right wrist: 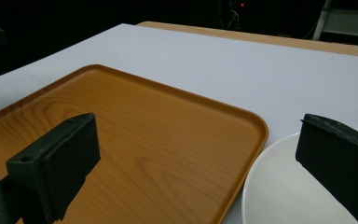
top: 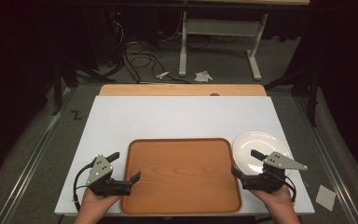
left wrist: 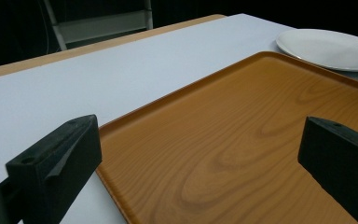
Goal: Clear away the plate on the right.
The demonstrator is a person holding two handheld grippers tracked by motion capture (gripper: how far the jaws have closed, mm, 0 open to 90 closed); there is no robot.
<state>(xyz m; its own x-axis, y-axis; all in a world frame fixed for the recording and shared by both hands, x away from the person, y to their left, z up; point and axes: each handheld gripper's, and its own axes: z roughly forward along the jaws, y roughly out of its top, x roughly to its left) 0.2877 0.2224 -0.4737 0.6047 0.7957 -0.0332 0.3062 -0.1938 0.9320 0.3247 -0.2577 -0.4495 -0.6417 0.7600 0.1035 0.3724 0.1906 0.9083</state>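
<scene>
The flat, rectangular wood-grain orange tray (top: 182,175) lies bare at the near edge of the white table top (top: 177,116), and the round white ceramic plate (top: 256,147) sits on the table just beside the tray's far right corner, apart from its rim. Judging from this, the work has hardly begun: nothing has been lifted, the plate is not on the tray, and moving it there looks like what is left.

The left gripper (top: 127,168) hangs over the tray's left edge, its jaws spread wide with nothing between them. The right gripper (top: 247,163) is at the tray's right edge, one jaw over the near part of the plate, the other over the tray's rim; its jaws also stand wide apart and grip nothing.

The high view gives the whole layout, both hands, and the cables and frame on the floor beyond. The right gripper view shows the narrow strip of table between tray and plate (right wrist: 284,196). The left gripper view shows the plate (left wrist: 331,46) beyond the tray's far corner.
</scene>
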